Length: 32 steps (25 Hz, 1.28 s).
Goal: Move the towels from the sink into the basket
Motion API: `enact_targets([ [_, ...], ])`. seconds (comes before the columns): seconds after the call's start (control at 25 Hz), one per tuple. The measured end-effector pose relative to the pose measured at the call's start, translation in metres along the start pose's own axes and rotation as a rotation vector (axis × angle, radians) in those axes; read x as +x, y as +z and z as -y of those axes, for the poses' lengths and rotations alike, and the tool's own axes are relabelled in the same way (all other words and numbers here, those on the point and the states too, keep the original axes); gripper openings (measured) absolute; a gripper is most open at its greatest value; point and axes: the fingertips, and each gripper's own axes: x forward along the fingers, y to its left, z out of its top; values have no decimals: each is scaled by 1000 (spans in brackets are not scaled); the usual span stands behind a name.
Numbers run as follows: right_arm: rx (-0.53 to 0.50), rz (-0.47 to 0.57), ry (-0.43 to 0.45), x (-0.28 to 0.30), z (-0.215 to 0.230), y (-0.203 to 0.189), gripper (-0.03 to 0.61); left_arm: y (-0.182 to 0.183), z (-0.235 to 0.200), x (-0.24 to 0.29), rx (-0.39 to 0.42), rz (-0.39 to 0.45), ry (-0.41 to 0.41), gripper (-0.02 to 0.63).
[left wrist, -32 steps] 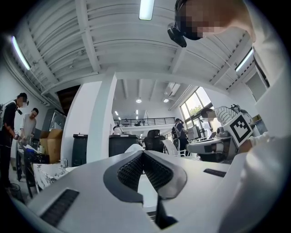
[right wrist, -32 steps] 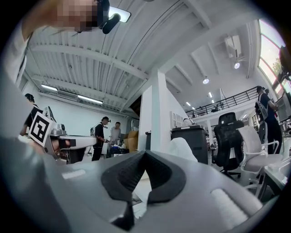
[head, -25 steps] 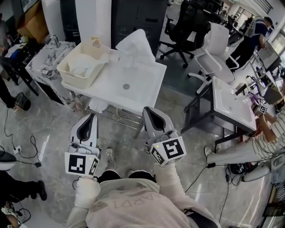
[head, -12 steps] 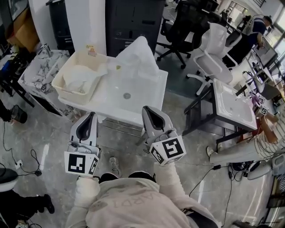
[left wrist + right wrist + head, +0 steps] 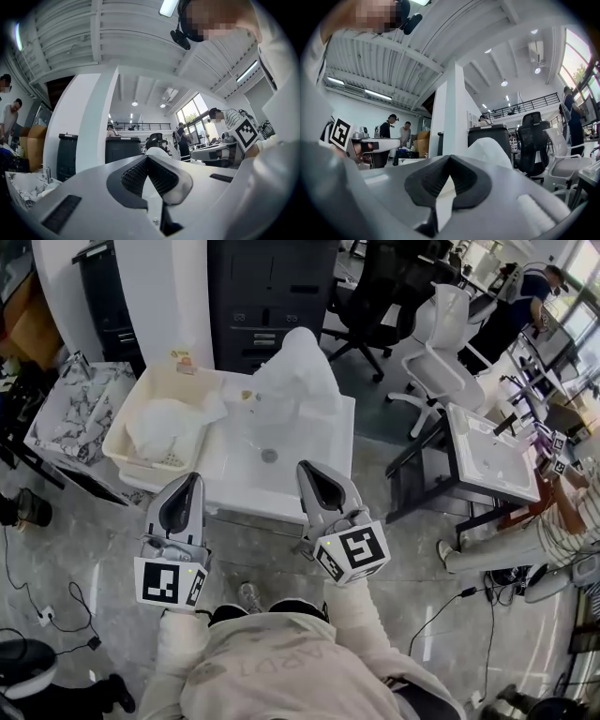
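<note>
**Two grippers clenched empty, at the sink's near side**

Left gripper [image 5: 193,482]: ribbed pads pressed together at the tips in its own view, nothing between them. Right gripper [image 5: 307,471]: the same, jaws closed tight on nothing. Both are held side by side in front of the person, pointing toward the white sink [image 5: 262,486] and touching neither it nor any cloth.

One white towel [image 5: 296,362] stands in a tall peak at the sink's far right corner. It also shows beyond the right gripper's closed jaws in that gripper's view.

The cream basket [image 5: 122,414] sits against the sink's left side, with another white towel [image 5: 165,424] crumpled inside it.
</note>
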Motion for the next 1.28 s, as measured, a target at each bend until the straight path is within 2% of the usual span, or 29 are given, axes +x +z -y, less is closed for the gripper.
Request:
enact_targets([
  [0.4,13,-93,-79,51,15,-4,15,-9,-46,26,-4,2,-54,5],
  [0.56,-16,-170,-83,70,28,-6,40,-13,-54,36,-8,0,-67,5],
  [0.76,-29,-236,-90,90,51,1,112,-21,-59,47,-22,-6,-78,5],
  [1.04,-96,-294,-106,125,91,23,166,-20,-75,61,-28,-16,-39,5],
  [1.28,-74,-303,-75,157,108,33,196,-21,-88,74,-25,-15,-4,6],
])
